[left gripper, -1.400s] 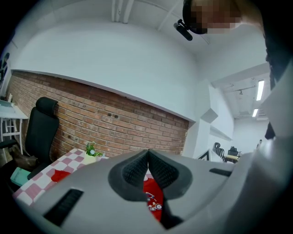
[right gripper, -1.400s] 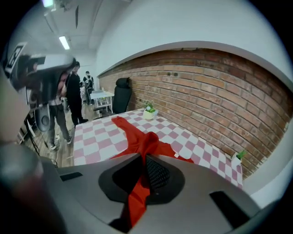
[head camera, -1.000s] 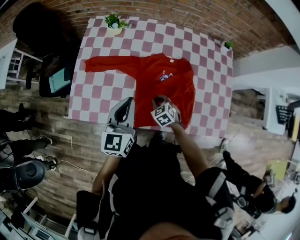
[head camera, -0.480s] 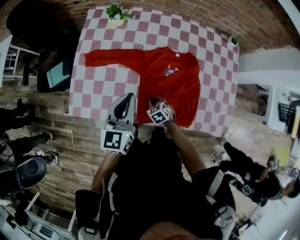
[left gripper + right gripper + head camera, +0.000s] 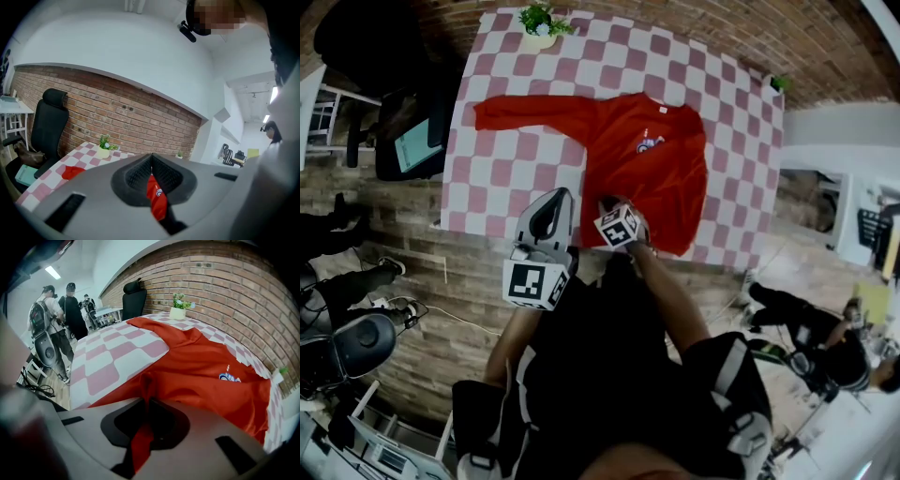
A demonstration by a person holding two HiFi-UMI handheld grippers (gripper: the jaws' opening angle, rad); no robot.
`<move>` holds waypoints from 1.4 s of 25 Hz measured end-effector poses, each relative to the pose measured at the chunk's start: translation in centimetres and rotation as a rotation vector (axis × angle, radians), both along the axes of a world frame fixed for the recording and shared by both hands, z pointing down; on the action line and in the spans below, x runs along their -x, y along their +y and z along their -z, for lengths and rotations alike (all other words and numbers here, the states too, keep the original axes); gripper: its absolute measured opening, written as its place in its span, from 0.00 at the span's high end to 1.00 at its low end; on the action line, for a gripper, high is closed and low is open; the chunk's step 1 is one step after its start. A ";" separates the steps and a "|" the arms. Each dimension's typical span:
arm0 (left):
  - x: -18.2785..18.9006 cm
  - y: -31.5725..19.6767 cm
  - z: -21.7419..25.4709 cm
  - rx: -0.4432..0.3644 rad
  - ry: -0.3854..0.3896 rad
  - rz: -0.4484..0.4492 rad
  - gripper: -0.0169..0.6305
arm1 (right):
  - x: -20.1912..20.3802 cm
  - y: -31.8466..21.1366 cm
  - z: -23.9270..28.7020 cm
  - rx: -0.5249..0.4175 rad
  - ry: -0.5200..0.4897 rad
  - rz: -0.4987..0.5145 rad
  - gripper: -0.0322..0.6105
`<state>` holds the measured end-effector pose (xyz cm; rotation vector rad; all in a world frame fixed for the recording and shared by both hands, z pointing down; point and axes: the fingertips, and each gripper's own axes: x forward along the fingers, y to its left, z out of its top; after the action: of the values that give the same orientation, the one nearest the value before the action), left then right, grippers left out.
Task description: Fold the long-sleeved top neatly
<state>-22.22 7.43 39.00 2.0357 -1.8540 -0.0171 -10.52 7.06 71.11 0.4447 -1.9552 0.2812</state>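
Right gripper now clamped on the hem of the long-sleeved top at the table's near edge; left gripper closed and empty.
Versus a second ago, the right gripper has dropped lower onto the hem; its jaws are pressed together on a pinch of red fabric that bunches up into them. The left gripper has barely shifted and hangs over the table's near edge just left of the top, jaws fully together, gripping nothing, red cloth only seen beyond them. The top lies flat as before, mid-right on the table, one sleeve stretched toward the table's left side. White pot at the table's far edge holds a small green plant.
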 end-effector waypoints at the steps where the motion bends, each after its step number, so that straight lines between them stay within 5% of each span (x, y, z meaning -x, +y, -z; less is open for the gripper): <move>1: 0.1 0.1 0.0 -0.002 0.001 0.000 0.96 | 0.0 0.1 -0.1 0.008 0.001 -0.004 0.91; 6: 0.3 0.3 -0.3 0.001 0.009 -0.014 0.96 | 0.2 0.6 -0.2 0.039 -0.013 -0.030 0.91; 9: 0.4 0.3 -0.2 -0.002 0.006 -0.029 0.96 | 0.6 1.2 0.4 0.073 -0.026 -0.043 0.74; 11: 0.6 0.3 0.0 -0.011 -0.002 -0.031 0.96 | 0.8 1.3 1.2 0.069 -0.037 -0.055 0.71; 19: 1.5 0.4 1.6 -0.040 -0.008 -0.010 0.96 | 0.9 -1.2 9.7 0.048 -0.316 -0.286 0.71; 24: 1.6 0.3 2.6 -0.065 -0.011 -0.011 0.96 | -0.1 -3.8 16.2 -0.061 -0.475 -0.355 0.71; 35: 2.8 0.6 4.2 -0.095 -0.006 -0.007 0.96 | -0.1 -5.9 32.6 -0.344 -0.753 -0.428 0.91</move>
<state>-25.00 7.98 34.76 2.1071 -1.8833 -0.0998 -10.38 1.18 38.55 1.1122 -2.6429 0.4273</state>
